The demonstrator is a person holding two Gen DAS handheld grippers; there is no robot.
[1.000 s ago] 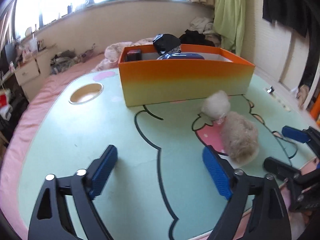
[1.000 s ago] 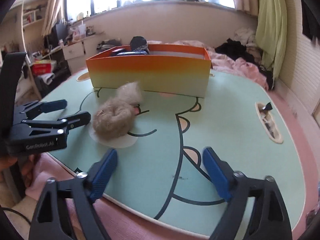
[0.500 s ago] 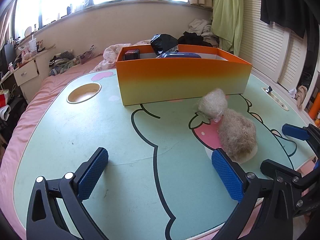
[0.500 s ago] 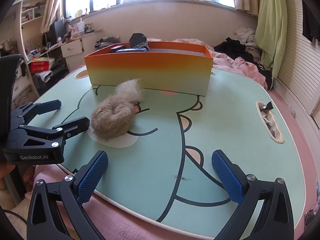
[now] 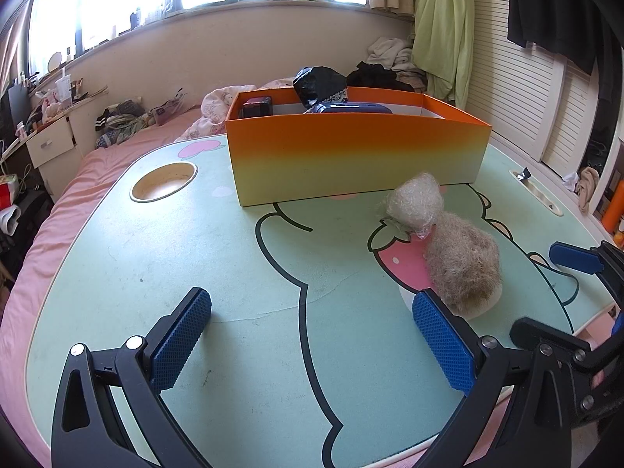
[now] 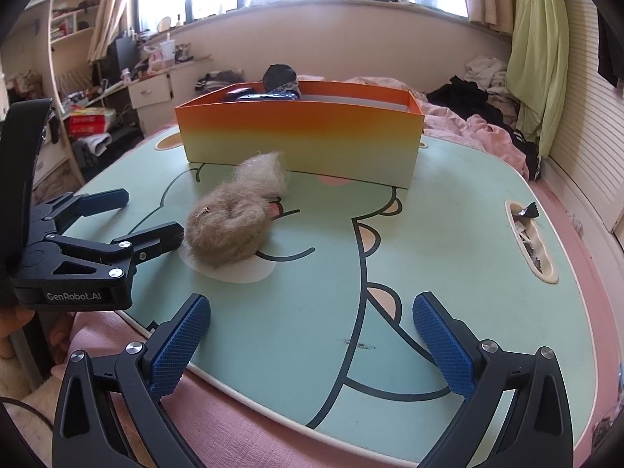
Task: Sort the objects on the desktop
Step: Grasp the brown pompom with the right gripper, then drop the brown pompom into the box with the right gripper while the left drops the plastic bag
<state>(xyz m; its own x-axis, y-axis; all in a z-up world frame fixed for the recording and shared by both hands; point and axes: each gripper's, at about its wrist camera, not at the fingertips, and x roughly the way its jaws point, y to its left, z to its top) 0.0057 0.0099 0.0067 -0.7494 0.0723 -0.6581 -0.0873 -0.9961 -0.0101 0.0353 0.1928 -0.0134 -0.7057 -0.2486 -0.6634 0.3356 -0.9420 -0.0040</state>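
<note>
Sunlit bedroom clutter rings the mint cartoon table. From my left wrist, my left gripper gapes wide over bare tabletop, its right pad just short of the tan fluffy ball; a paler puff touches it near the orange box, whose contents are half hidden behind its wall. From my right wrist, my right gripper stands spread over the table's near edge, open surface ahead, the fluffy ball well to its left.
</note>
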